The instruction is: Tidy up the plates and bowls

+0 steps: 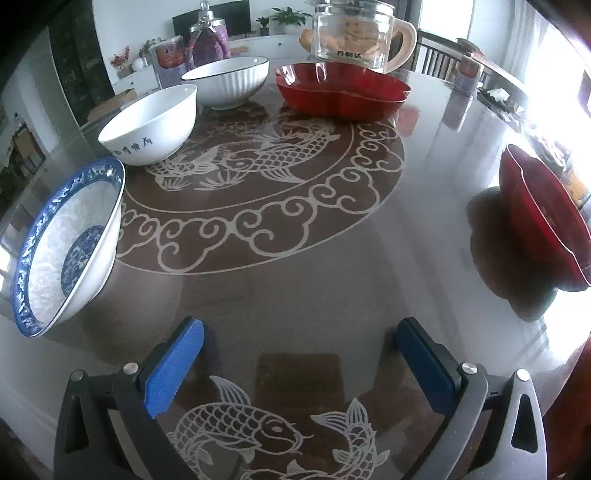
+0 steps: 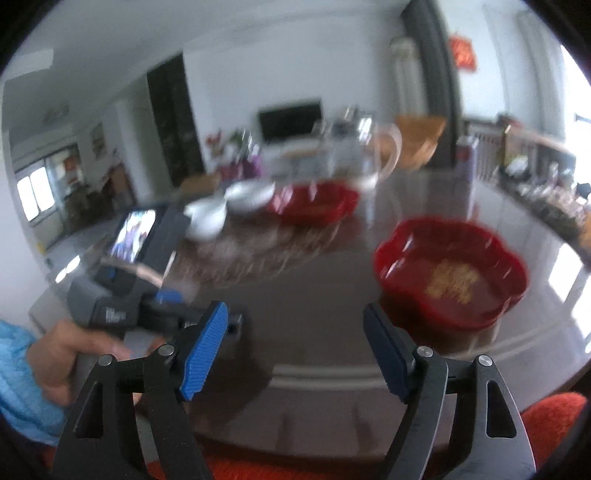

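In the left wrist view my left gripper (image 1: 301,354) stands open over the glass table (image 1: 295,288), nothing between its blue pads. A blue-and-white bowl (image 1: 70,247) sits to its left. Behind that are a white bowl with writing (image 1: 151,125) and a ribbed white bowl (image 1: 229,81). Stacked red flower-shaped plates (image 1: 343,90) rest at the back, and another red plate (image 1: 543,221) sits at the right. The right wrist view is blurred: my right gripper (image 2: 295,350) is open and empty, short of the near red plate (image 2: 450,273), which lies ahead to the right.
A glass jar with a handle (image 1: 354,33) stands behind the red plates. A hand in a light-blue sleeve (image 2: 59,354) holds the left gripper's handle (image 2: 110,306) at the left. Red fabric (image 2: 554,417) shows below the table's near edge. Clutter lines the far right side.
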